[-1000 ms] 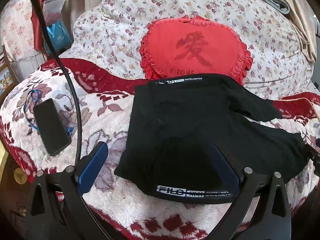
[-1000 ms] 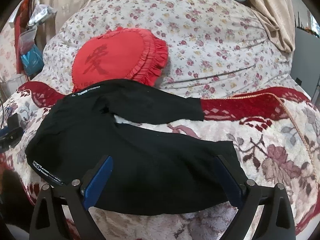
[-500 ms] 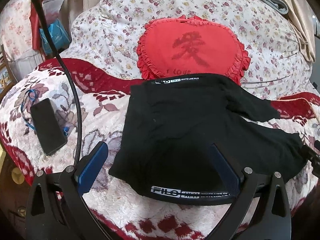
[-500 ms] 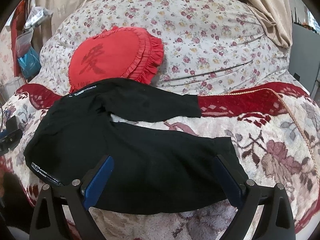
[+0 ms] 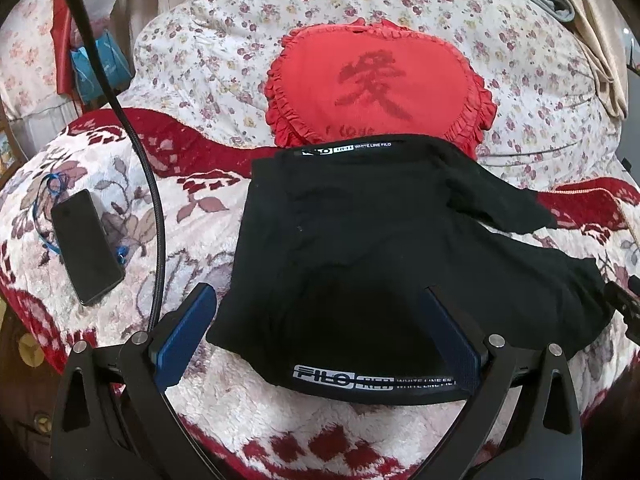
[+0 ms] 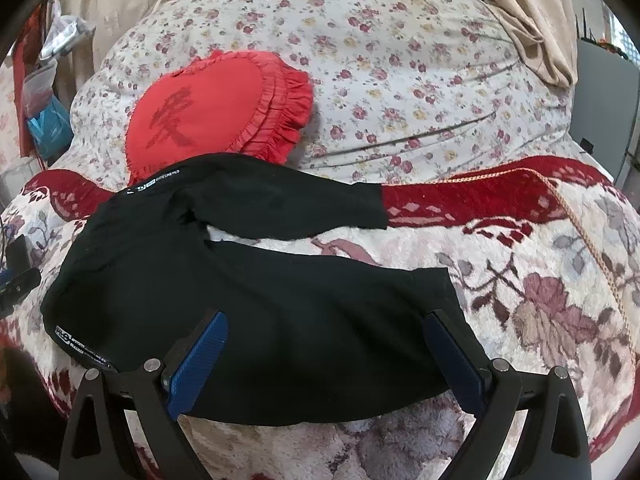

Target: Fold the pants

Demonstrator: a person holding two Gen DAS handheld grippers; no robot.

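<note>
Black knit fabric makes up the pants, which are spread flat on a plush red-and-cream floral blanket covering a bed. The waistband, printed with white lettering, is seen twice in the left wrist view: one stretch along the near edge and one along the far edge, so the waist end appears doubled over on itself. Two legs are seen in the right wrist view, running out to the right; the far leg is shorter-looking and angled away, and a narrow wedge of blanket is visible between the two.

The left gripper is held low over the near waistband with its jaws spread wide and nothing clamped. The blue pad of one finger lies just off the garment's left edge over the blanket, while the other finger is over the fabric and overlaps the lettered band. The right gripper is likewise released, its jaws wide apart. Both its fingers are seen against the near leg, close to that leg's near edge, with the hem just to the right of the right finger. Whether either gripper touches the cloth cannot be told.

Beyond the pants, a red heart-shaped frilled cushion is partly overlapped by the far waistband and rests on a small-flowered quilt. A dark phone lies on the blanket well to the left, beside a black cable.
</note>
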